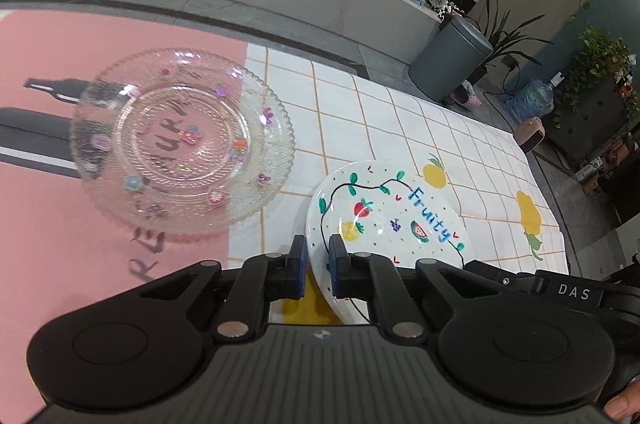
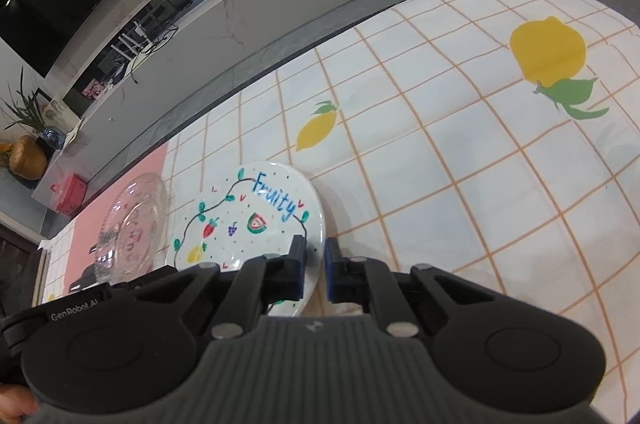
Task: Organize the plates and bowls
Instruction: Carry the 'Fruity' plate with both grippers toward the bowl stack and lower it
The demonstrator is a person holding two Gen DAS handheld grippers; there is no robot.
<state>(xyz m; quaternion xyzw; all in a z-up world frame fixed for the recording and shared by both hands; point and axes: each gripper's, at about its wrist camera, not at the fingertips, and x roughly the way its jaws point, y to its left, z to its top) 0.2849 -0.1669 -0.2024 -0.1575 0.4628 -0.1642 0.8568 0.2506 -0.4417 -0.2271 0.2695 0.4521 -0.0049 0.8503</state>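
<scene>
Left hand-held gripper [image 1: 318, 256] clamps white plate [image 1: 384, 220] rim; right hand-held gripper [image 2: 316, 258] clamps opposite rim; near rim hidden. Glass plate [image 1: 180, 140] beside, near table [image 1: 400, 128] far edge.

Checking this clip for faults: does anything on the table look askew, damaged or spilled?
Nothing spilled or broken. The "Fruity" plate sits tilted, pinched at opposite rims by the left tool and right tool. The clear glass plate lies flat, straddling the pink mat and checked cloth.
</scene>
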